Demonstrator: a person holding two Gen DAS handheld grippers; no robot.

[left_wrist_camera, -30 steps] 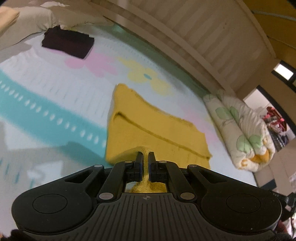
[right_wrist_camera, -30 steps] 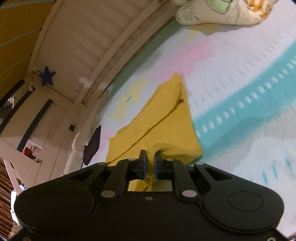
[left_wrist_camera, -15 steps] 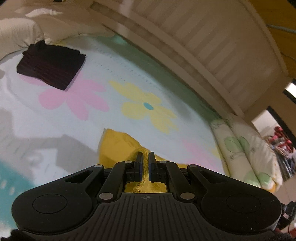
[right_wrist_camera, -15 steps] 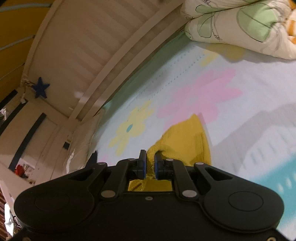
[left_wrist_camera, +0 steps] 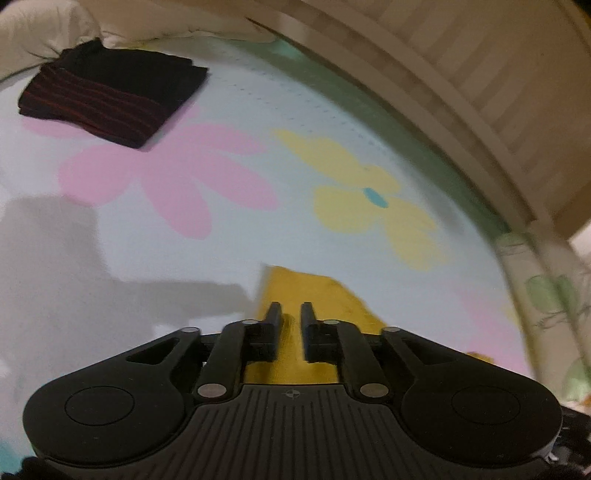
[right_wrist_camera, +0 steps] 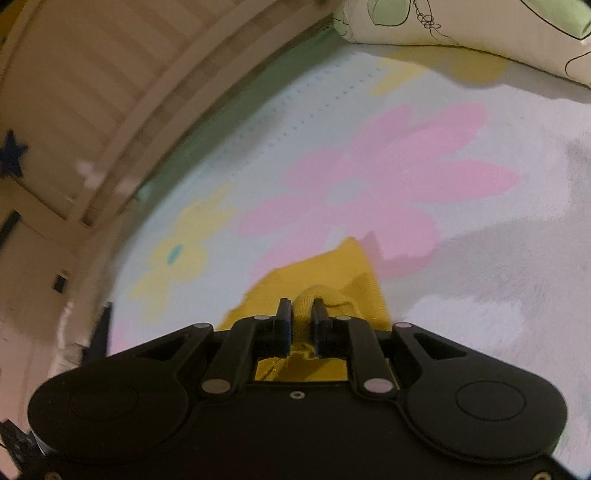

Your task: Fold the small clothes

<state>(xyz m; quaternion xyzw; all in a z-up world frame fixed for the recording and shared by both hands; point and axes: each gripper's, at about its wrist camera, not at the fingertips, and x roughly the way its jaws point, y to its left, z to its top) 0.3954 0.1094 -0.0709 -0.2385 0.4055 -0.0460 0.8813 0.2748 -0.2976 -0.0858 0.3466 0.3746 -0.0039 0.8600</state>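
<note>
Left gripper (left_wrist_camera: 288,314) low centre of frame, jaws opening, gap bare, yellow garment (left_wrist_camera: 314,291) lying flat beneath. Right gripper (right_wrist_camera: 302,314) jaws opening, bunched yellow fold between, pads seemingly just off cloth. Garment on flowered blanket (left_wrist_camera: 221,110). Folded dark cloth (left_wrist_camera: 110,99) upper left, beyond. Quilt roll (right_wrist_camera: 480,33) upper right.

Open flowered bedsheet (left_wrist_camera: 229,229) ahead; passage bounded by slatted rail (left_wrist_camera: 461,74), folded dark garment (left_wrist_camera: 110,96), rolled quilt (right_wrist_camera: 480,33).
</note>
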